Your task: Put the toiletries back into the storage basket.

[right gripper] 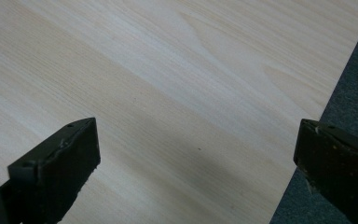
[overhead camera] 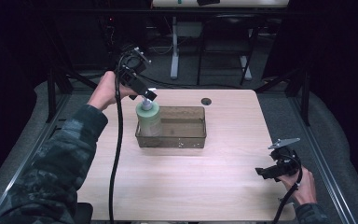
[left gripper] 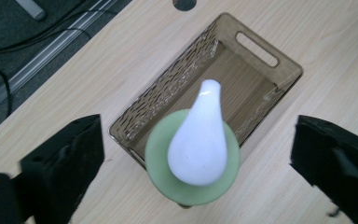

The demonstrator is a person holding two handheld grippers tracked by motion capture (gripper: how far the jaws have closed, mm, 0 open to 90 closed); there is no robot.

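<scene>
A pale green pump bottle (overhead camera: 148, 119) with a white pump head (left gripper: 199, 140) stands upright in the left end of a clear brown plastic basket (overhead camera: 186, 137). My left gripper (overhead camera: 145, 94) hovers right above the pump head, pointing down. In the left gripper view its jaws stand wide apart on either side of the white head, touching nothing, so the left gripper (left gripper: 198, 154) is open. My right gripper (overhead camera: 266, 171) rests low over the table's near right corner. The right gripper (right gripper: 196, 154) is open, with bare wood between its jaws.
The basket (left gripper: 261, 79) has slotted walls and a handle cut-out; beyond the bottle it holds nothing. A round cable hole (overhead camera: 206, 101) sits in the light wood table (overhead camera: 177, 186) behind it. Grey floor and table legs lie beyond the far edge.
</scene>
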